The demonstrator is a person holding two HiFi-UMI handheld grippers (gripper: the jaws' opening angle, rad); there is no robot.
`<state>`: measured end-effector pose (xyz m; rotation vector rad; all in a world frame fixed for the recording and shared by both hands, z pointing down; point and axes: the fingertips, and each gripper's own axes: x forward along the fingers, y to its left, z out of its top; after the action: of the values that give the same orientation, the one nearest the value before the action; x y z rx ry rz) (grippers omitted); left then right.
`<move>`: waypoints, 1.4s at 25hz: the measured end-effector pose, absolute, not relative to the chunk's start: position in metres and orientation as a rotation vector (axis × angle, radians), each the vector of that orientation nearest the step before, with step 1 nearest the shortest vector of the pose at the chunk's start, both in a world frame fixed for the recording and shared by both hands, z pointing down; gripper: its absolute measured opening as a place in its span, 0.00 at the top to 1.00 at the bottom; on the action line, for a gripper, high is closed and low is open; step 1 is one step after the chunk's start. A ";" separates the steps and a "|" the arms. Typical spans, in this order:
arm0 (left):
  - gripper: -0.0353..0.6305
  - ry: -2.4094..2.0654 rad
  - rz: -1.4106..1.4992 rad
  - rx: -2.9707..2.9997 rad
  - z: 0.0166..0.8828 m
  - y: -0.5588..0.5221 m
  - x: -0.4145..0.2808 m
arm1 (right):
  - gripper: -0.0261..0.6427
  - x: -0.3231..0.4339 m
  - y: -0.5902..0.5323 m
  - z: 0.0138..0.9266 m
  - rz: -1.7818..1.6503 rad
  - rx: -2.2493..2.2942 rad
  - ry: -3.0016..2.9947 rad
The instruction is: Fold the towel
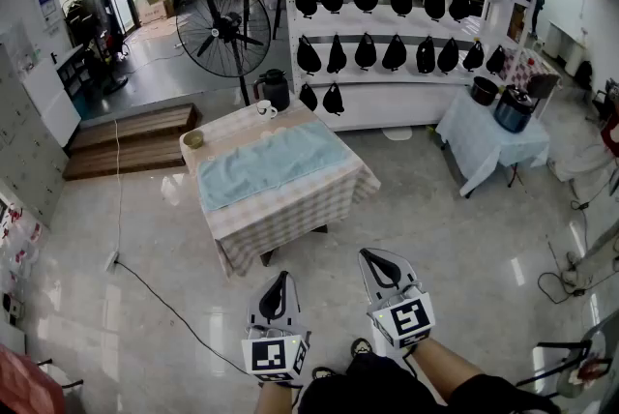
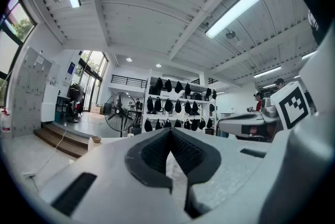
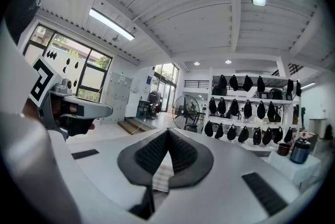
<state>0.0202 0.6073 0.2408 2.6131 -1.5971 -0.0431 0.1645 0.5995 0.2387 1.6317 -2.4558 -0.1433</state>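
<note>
Both tongs are fully closed and empty: left gripper (image 1: 280,279) and right gripper (image 1: 374,257) point level near my body, well apart from the towel (image 1: 268,162), which lies spread flat on the checked table (image 1: 290,221) ahead. I judge the step to be the approach: come in square to the near long edge, open both pairs before reaching, and pinch the two near corners evenly. The bowl (image 1: 194,139) and cup (image 1: 265,110) near the towel's far edge could get swept, and a floor cable (image 1: 164,301) runs left of my path.
</note>
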 end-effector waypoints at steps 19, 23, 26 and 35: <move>0.62 -1.477 0.070 2.623 0.285 0.494 0.057 | 0.66 0.189 0.479 0.279 -0.014 1.542 -2.527; 0.62 -1.461 0.091 2.615 0.286 0.442 0.081 | 0.65 0.213 0.423 0.272 -0.035 1.508 -2.543; 0.62 -1.461 0.107 2.602 0.286 0.408 0.094 | 0.65 0.226 0.390 0.271 -0.030 1.474 -2.562; 0.62 -1.473 0.150 2.556 0.293 0.305 0.114 | 0.65 0.253 0.281 0.283 0.040 1.440 -2.600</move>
<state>0.1141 0.3048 0.2930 2.5563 -1.4730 0.1495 0.2534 0.2812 0.2832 1.4397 -2.6002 0.0397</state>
